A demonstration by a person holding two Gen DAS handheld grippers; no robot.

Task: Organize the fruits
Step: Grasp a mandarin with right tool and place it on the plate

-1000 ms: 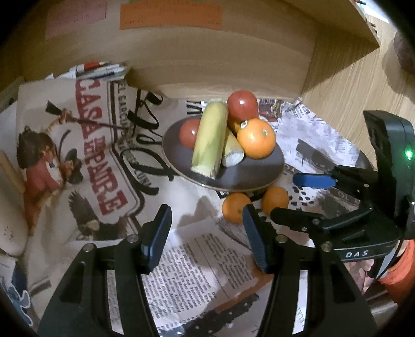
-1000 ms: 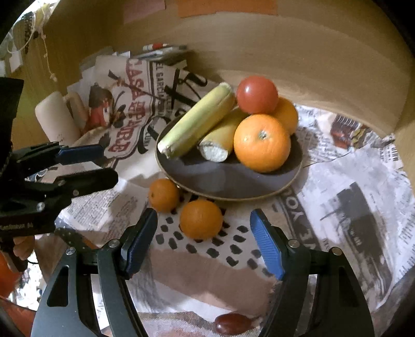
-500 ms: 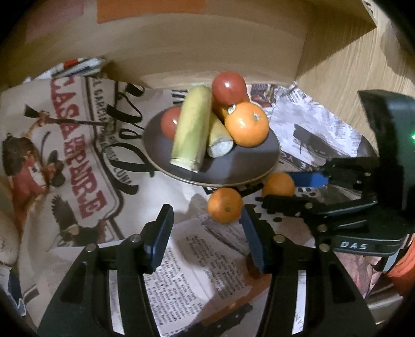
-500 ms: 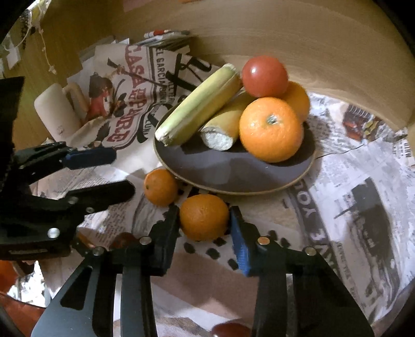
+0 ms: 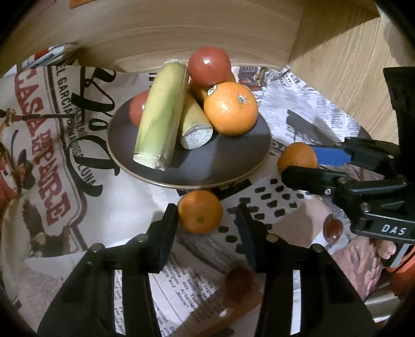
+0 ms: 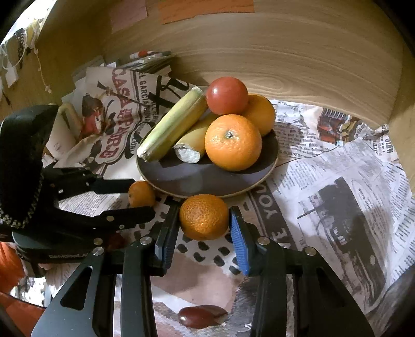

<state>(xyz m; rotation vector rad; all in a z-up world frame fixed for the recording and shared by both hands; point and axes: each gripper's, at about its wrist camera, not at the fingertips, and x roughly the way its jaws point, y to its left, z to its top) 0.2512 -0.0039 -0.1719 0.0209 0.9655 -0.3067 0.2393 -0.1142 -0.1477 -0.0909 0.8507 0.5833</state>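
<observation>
Low in the right wrist frame, the right tool [image 6: 203,230] clasps a dimpled, glossy mandarin [image 6: 204,216] just before the dark plate [image 6: 255,178]. The left tool [image 5: 207,228] is spread around a smaller mandarin [image 5: 200,211], its right pad apart. Farther up, the plate carries a large orange [image 6: 233,142], a tomato [image 6: 227,95] and corn [image 6: 172,127].

A home setting, wooden desk [image 5: 350,67] spread with old newspapers [image 6: 337,176], dark plate [image 6: 207,178] piled with oranges, tomatoes and corn, sticky notes [image 6: 205,7] on a wooden shelf panel, stacked magazines [image 6: 150,61] behind.
</observation>
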